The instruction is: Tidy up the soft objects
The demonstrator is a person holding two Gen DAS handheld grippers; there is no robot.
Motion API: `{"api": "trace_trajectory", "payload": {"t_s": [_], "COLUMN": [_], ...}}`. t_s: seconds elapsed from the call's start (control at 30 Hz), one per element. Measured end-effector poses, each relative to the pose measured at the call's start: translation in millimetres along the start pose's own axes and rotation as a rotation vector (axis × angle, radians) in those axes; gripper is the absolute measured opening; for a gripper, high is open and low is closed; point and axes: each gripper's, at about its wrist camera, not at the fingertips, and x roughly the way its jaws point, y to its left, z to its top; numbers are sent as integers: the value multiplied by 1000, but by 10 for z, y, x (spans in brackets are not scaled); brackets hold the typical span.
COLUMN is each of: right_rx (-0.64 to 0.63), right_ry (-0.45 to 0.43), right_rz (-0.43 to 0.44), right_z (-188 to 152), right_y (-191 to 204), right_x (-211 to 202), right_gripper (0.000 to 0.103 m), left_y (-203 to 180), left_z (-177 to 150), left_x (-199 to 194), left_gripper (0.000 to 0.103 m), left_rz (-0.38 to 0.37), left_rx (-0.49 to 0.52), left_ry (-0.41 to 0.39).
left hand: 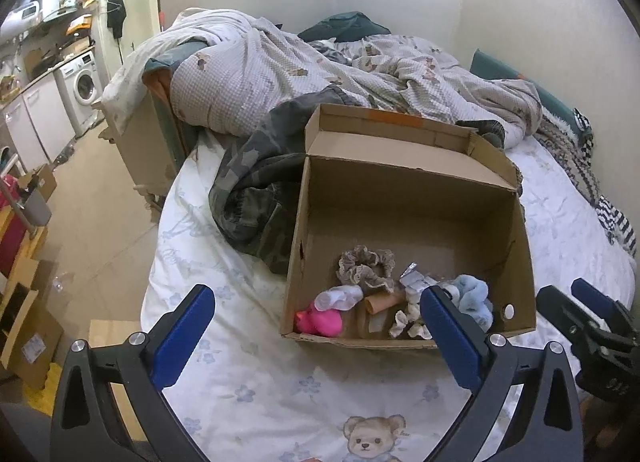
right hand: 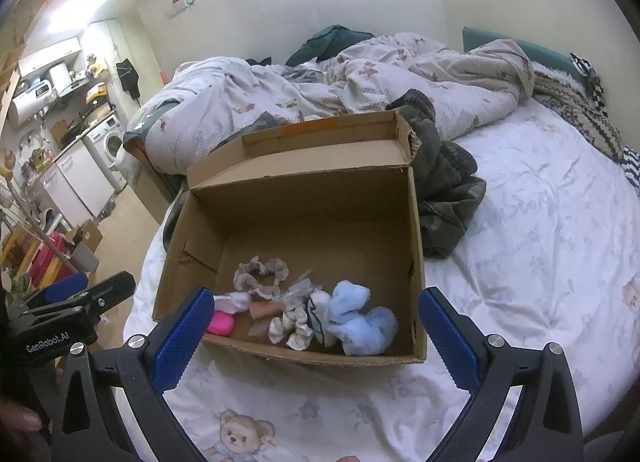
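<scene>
An open cardboard box (left hand: 404,198) (right hand: 304,198) stands on the bed. Along its near wall lie soft items: a beige lace scrunchie (left hand: 366,266) (right hand: 262,272), a pink soft item (left hand: 320,320) (right hand: 221,323), a white sock (left hand: 340,298) (right hand: 234,301), a cream scrunchie (left hand: 408,322) (right hand: 290,328) and a light blue fluffy item (left hand: 474,298) (right hand: 360,318). My left gripper (left hand: 316,326) is open and empty, just in front of the box. My right gripper (right hand: 316,326) is open and empty, also in front of the box.
A camouflage garment (left hand: 256,190) (right hand: 444,190) lies beside the box. A crumpled checked duvet (left hand: 300,74) (right hand: 360,78) covers the far bed. The bear-print sheet (left hand: 248,374) (right hand: 540,246) lies around the box. Floor, boxes and a washing machine (left hand: 82,88) are at left.
</scene>
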Motion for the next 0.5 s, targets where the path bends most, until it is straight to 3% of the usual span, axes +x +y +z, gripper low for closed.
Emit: {"api": "trace_trajectory", "payload": {"t_s": [0.5], "right_rx": [-4], "right_ry": [17], "right_rz": [-24], "right_z": [-22], "right_y": [-4], "right_x": [40], "right_gripper": [103], "left_y": [-52], "left_z": [2], "left_x": [-16], "left_gripper": [102], "left_rz": [-28], "left_rx": [8], "left_ry": [4]}}
